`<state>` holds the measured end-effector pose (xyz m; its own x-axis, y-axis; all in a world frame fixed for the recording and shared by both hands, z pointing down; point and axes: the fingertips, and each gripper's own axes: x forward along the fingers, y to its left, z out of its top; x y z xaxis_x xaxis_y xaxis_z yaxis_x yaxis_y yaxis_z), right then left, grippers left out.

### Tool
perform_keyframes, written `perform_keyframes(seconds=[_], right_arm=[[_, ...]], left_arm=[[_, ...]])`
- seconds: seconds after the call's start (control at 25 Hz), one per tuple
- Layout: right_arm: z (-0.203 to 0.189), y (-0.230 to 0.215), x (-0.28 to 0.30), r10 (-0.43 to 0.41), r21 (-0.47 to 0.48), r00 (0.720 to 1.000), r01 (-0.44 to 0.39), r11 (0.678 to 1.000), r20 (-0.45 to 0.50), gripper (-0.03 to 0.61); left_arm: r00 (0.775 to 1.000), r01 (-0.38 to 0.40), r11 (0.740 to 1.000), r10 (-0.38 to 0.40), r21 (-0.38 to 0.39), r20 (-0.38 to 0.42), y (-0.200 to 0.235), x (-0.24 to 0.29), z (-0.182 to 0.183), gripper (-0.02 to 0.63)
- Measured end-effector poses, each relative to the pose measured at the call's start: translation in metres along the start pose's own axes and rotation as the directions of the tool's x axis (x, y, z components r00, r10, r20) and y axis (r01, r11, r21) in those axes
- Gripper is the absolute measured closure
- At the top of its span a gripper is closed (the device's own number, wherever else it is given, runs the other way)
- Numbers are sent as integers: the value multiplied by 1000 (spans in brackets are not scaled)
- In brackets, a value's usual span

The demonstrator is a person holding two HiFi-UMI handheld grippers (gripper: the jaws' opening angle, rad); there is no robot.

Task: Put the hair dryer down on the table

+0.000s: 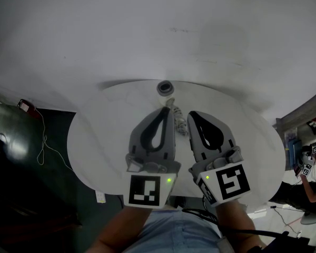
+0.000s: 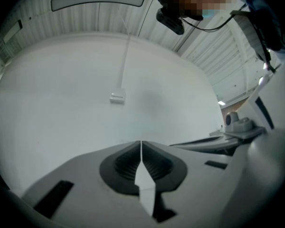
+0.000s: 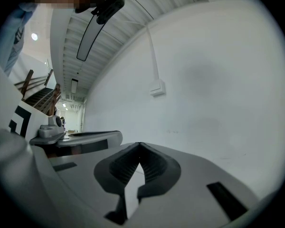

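The hair dryer [image 1: 168, 96] lies on the round white table [image 1: 95, 136] near its far edge, its dark round nozzle end [image 1: 164, 87] facing away and its pale body running back between my two grippers. My left gripper [image 1: 168, 110] and right gripper [image 1: 191, 115] hover side by side over the table's middle, both shut with nothing in them. The left gripper view has its jaws [image 2: 141, 144] pressed together against a bare white wall. The right gripper [image 3: 140, 145] stands the same way in its own view, and the left gripper [image 3: 80, 139] shows beside it.
A white wall box with a thin conduit [image 2: 117, 97] hangs on the wall ahead, also visible in the right gripper view as the wall box [image 3: 157, 87]. Dark floor with a white cable [image 1: 43, 144] lies left of the table. Another person [image 1: 305, 175] sits at the far right.
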<state>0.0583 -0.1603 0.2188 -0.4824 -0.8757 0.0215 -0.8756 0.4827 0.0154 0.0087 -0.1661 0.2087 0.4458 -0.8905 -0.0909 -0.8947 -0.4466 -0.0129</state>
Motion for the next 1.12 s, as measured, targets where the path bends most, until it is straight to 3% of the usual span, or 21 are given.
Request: perform_keyframes(seconds=[1.12], right_arm=[[-1, -1, 6, -19, -19, 1000, 18, 1000, -5, 569]], left_arm=[[1000, 20, 1000, -20, -2, -2, 3, 7, -3, 597]])
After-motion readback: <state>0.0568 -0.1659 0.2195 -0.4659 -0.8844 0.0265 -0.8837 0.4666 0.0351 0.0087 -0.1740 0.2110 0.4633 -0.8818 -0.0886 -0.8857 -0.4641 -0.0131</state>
